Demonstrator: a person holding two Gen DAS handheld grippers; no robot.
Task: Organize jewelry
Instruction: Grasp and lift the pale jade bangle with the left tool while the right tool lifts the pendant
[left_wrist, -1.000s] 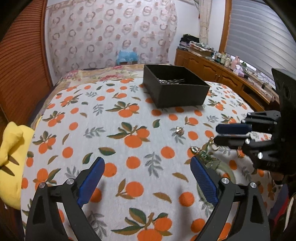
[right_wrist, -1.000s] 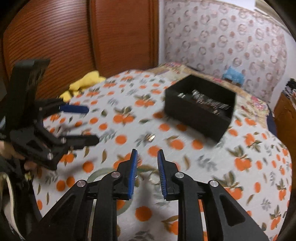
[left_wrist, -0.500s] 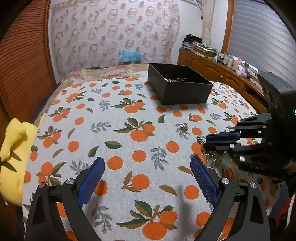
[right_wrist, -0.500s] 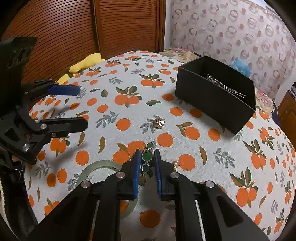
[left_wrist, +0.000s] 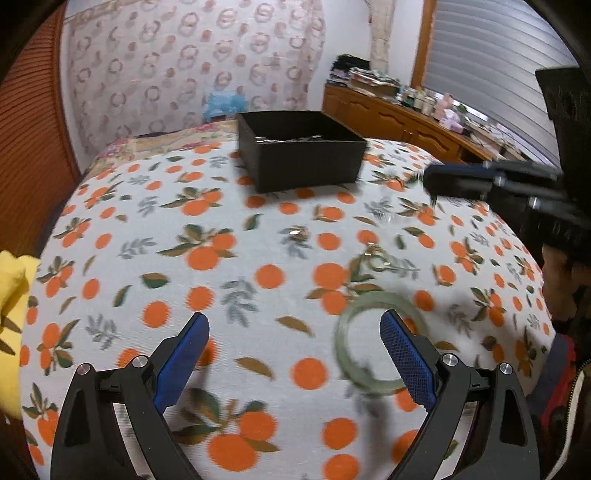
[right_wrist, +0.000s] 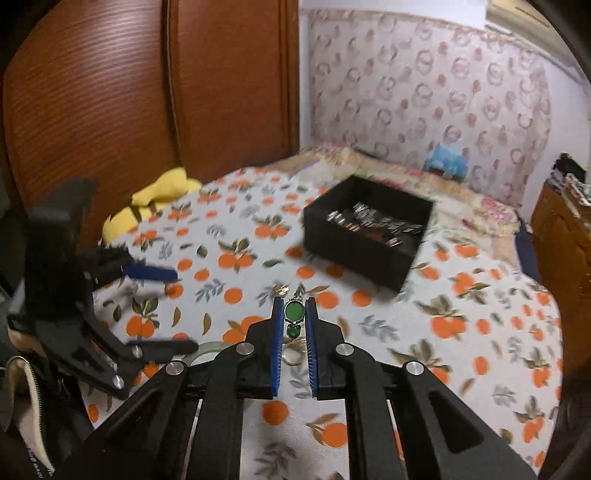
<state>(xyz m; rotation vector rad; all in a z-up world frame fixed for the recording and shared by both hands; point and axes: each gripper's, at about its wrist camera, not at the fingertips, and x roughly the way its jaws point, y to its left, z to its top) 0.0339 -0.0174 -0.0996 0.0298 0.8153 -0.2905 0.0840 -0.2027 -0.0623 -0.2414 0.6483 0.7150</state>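
The right gripper (right_wrist: 294, 314) pinches a green pendant (right_wrist: 294, 311), lifted clear to carry toward the black box (right_wrist: 364, 254) at one o'clock; the left gripper (left_wrist: 293, 354) waits spread wide.

Black box (right_wrist: 365, 236) blocks ahead (bedspread (right_wrist: 461, 332) open).

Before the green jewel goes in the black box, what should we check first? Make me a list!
1. Right gripper pinches the green-stone pendant: ok, the stones sit between its closed blue pads.
2. Pendant lifted off the orange-print bedspread: cannot tell.
3. Open black box is reachable: ok, it stands ahead with its top uncovered.
4. Room in the box: ok, silvery pieces lie inside but floor still shows.
5. Left gripper out of the way: ok, open and empty, off to the side.
6. Pale green bangle waits on the bedspread: ok, untouched.
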